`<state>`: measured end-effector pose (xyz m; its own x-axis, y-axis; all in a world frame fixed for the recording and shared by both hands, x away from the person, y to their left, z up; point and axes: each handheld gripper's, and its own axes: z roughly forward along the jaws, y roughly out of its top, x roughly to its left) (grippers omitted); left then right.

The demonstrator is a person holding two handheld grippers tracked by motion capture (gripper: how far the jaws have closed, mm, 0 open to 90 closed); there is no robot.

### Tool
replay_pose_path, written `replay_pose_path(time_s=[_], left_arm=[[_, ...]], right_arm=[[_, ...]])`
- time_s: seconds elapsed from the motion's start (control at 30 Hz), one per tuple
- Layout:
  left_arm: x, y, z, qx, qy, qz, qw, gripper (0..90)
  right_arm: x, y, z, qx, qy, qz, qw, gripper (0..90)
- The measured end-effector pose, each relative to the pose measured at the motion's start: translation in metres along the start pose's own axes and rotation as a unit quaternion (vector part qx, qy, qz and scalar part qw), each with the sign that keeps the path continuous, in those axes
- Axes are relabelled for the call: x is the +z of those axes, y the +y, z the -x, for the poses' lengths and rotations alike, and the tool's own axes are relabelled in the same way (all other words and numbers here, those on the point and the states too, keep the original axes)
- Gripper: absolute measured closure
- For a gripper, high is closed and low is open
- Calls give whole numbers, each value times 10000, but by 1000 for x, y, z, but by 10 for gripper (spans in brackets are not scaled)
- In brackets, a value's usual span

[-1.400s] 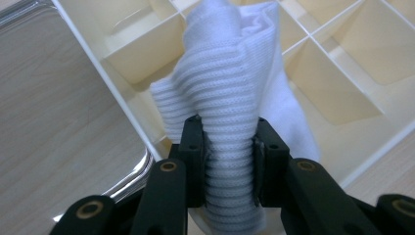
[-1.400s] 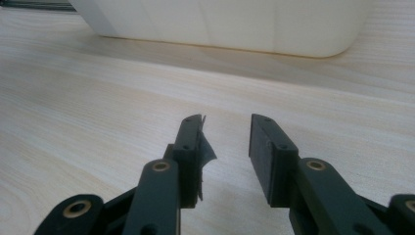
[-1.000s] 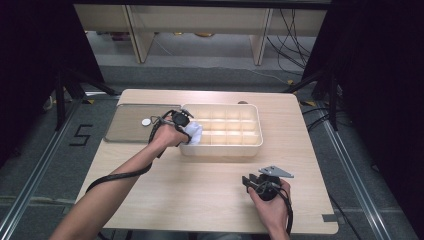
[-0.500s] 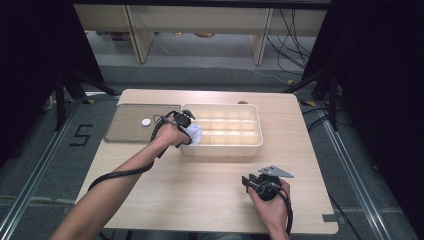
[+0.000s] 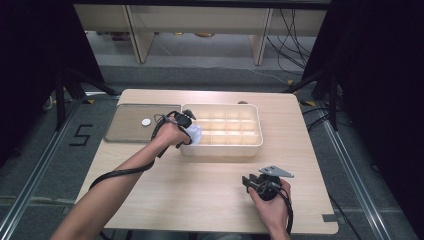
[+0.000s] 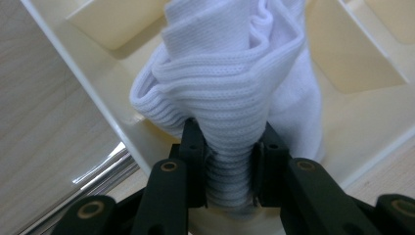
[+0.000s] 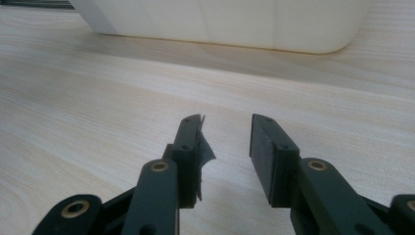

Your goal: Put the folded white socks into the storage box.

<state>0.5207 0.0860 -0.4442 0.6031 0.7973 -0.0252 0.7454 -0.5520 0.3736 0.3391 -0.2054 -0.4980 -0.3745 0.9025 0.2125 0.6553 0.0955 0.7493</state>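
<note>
A cream divided tray (image 5: 250,145) sits in the middle of the wooden table. My left gripper (image 5: 189,129) is at the tray's left end, shut on a bunched white ribbed sock (image 6: 230,83), which hangs over the tray's left compartments (image 6: 112,19). The sock (image 5: 195,134) appears as a white lump at the tray's left front corner. My right gripper (image 5: 249,183) rests low over the table near the front right, open with nothing between its fingers. Its jaws (image 7: 225,122) point at the tray's front wall (image 7: 235,24).
A flat grey-brown lid or board (image 5: 131,131) with a small white disc (image 5: 146,122) lies left of the tray. Bare tabletop (image 5: 200,190) spreads between the two hands. Shelving legs and cables stand beyond the far edge.
The left gripper with the sock has shifted slightly at the tray's left end. The right gripper has stayed in place.
</note>
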Motion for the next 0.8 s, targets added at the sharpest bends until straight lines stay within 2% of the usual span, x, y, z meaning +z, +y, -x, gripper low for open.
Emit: replay_pose_path(time_s=[0.03,0.07,0.13,0.23,0.27,0.3,0.33,0.4,0.43,0.47,0.5,0.6,0.63,0.7,0.8], left_arm=[[0,0,0,8,-19,7,10000,703],[-1,-1,1,-148,-76,37,9999,696],[-2,-1,-1,-117,-126,134,9998,676],[-7,0,1,-311,-217,261,9989,606],[-9,0,0,-304,-239,283,9989,584],[-11,1,-3,-147,-208,324,9991,554],[-12,1,-3,-157,-229,362,9990,536],[-14,1,-1,-345,-257,472,9980,498],[-16,2,-3,-230,-216,502,9982,484],[-17,3,-3,-307,-218,554,9978,474],[-18,4,-4,-222,-205,580,9979,471],[-20,6,-3,-346,-222,682,9968,463],[-21,7,-4,-274,-222,714,9968,463],[-22,8,-4,-347,-203,827,9958,474],[-22,10,-3,-238,-138,889,9957,560]], right_arm=[[-1,0,0,7,21,-29,10000,653],[-1,0,-1,7,36,-32,10000,651],[-1,1,0,-3,-2,-39,10000,648],[-2,1,0,16,-27,-5,10000,642],[-2,2,0,24,-25,-2,10000,641],[-1,1,0,44,-23,24,10000,639],[-2,2,-1,65,-43,-8,10000,638],[-2,1,0,67,6,1,10000,636],[-2,1,0,45,58,31,10000,635],[-2,1,0,39,46,42,10000,635],[-2,1,0,43,56,37,10000,635],[-1,2,0,27,-47,25,10000,634],[-2,2,0,29,15,37,10000,633],[-3,2,0,82,98,17,9999,633],[-2,2,0,56,15,26,10000,633]])
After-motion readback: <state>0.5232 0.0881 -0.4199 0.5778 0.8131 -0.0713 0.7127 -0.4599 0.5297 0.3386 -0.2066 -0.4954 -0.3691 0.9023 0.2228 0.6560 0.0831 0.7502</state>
